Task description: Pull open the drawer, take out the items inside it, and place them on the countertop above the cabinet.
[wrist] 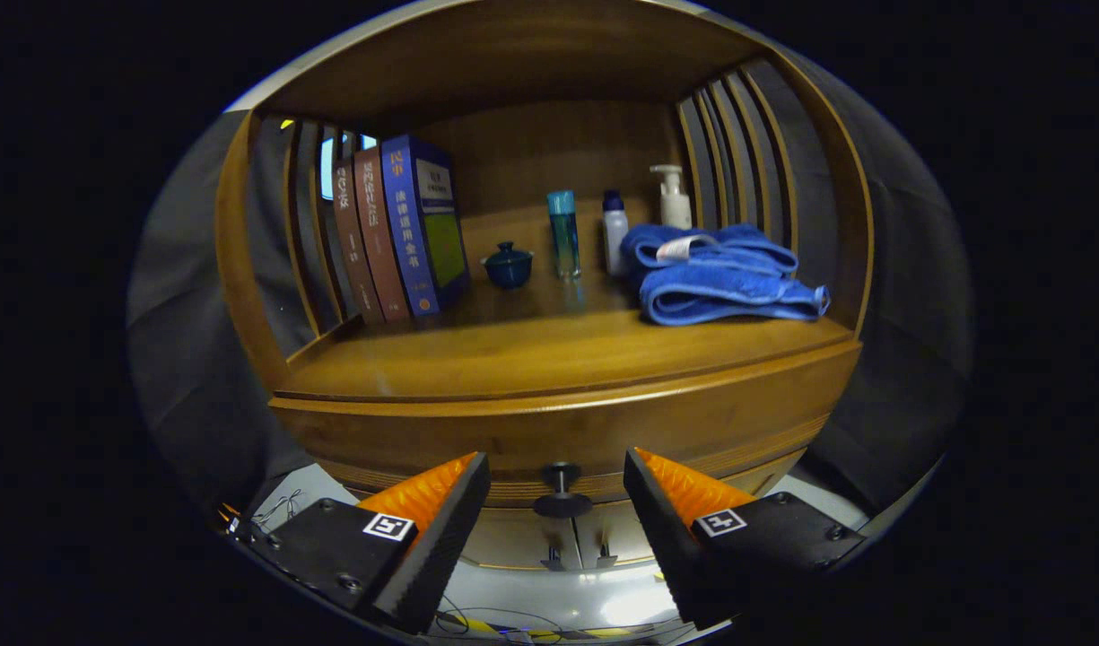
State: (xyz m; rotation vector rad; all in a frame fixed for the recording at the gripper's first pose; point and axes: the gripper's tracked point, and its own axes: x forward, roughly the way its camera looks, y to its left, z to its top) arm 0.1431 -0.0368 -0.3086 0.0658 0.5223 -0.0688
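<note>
Right in front of me is the small dark round knob (561,489) on the wooden drawer front (567,440) of the brown wooden cabinet, and the drawer sits closed. My hand-held gripper (557,489) is spread wide, one finger on each side of that knob, neither touching it. Just above the drawer runs the bare front stretch of the wooden bench (549,359). Further back on it, to the right, lies a folded blue towel (724,278) with a white label, and behind that a white pump bottle (673,197). Beside the towel stands a small white bottle with a blue cap (614,231), then a tall clear teal bottle (563,233), then a little dark blue lidded cup (509,265). On the left, three upright books (396,233), two brown and one blue, lean against the slatted side wall (307,233).
</note>
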